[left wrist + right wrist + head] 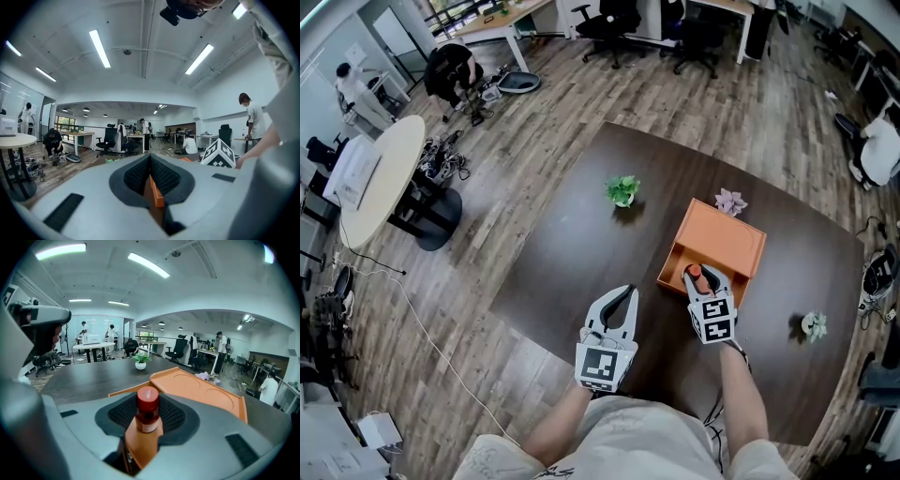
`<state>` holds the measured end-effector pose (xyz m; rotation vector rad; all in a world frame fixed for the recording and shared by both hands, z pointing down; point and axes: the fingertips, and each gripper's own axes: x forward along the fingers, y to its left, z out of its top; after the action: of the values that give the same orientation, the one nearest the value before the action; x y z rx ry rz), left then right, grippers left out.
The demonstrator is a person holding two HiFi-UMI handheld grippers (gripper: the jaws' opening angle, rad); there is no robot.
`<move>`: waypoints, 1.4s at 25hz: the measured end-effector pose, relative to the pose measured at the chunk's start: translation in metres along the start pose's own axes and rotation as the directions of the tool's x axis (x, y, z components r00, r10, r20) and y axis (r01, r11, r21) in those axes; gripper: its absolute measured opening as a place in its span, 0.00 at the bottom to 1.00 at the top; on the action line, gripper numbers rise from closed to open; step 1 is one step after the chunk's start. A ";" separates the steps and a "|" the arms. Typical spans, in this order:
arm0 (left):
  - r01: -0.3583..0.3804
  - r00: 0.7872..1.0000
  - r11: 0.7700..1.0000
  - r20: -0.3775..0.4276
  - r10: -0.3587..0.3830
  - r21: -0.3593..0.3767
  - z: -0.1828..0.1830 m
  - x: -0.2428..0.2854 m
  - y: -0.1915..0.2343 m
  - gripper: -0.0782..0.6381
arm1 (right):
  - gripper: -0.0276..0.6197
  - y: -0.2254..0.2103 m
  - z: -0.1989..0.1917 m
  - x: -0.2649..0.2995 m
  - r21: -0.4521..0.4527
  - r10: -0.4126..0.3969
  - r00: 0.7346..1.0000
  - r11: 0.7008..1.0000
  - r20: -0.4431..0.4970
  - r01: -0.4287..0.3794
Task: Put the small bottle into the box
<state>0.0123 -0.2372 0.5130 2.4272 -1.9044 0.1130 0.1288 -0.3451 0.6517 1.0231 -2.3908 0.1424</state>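
Note:
The small bottle point(695, 273), amber-orange with a red cap, stands upright between the jaws of my right gripper point(705, 276), which is shut on it. It hangs over the near-left end of the open orange box point(722, 239). In the right gripper view the small bottle point(147, 411) sits between the black pads, and the orange box point(201, 390) lies just beyond it. My left gripper point(629, 292) hovers over the dark table point(553, 244) left of the box. Its jaws are shut with nothing between them, and the left gripper point(150, 161) shows its pads touching.
On the table stand a green potted plant point(622, 190), a pink flower point(731, 202) behind the box and a small pale plant point(813, 325) at the right. A round white table point(380, 178), cables and office chairs point(609, 23) stand on the wood floor beyond.

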 end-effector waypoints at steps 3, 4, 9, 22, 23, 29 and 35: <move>0.000 1.000 1.000 0.000 0.000 0.002 0.001 0.000 0.001 0.11 | 0.34 0.004 0.001 0.001 -0.001 0.027 1.000 1.000 0.001 -0.027; 0.000 1.000 1.000 0.000 0.000 0.002 0.001 0.000 0.001 0.11 | 0.40 0.005 0.001 0.002 -0.003 0.036 0.999 0.999 0.001 -0.036; 0.007 1.000 1.000 0.000 -0.007 0.007 0.002 -0.001 -0.001 0.11 | 0.45 0.001 0.005 -0.007 0.010 0.017 0.999 1.000 0.028 -0.017; 0.066 0.998 0.998 0.015 -0.066 -0.003 0.003 0.019 -0.013 0.11 | 0.45 -0.031 0.000 -0.076 0.102 -0.138 0.985 0.987 0.103 0.127; 0.076 0.997 0.997 0.016 -0.076 -0.002 0.003 0.022 -0.016 0.11 | 0.45 -0.035 -0.001 -0.084 0.109 -0.156 0.982 0.984 0.111 0.144; 0.151 0.988 0.988 0.013 -0.151 0.020 0.004 0.038 -0.037 0.11 | 0.44 -0.061 -0.007 -0.139 0.196 -0.295 0.944 0.945 0.151 0.264; 0.221 0.975 0.974 0.021 -0.222 0.046 0.008 0.056 -0.059 0.11 | 0.43 -0.088 -0.010 -0.195 0.257 -0.432 0.883 0.888 0.182 0.381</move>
<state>0.0832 -0.2782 0.5098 2.6619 -1.6419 0.1141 0.3062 -0.2791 0.5510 1.7119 -2.3330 0.1321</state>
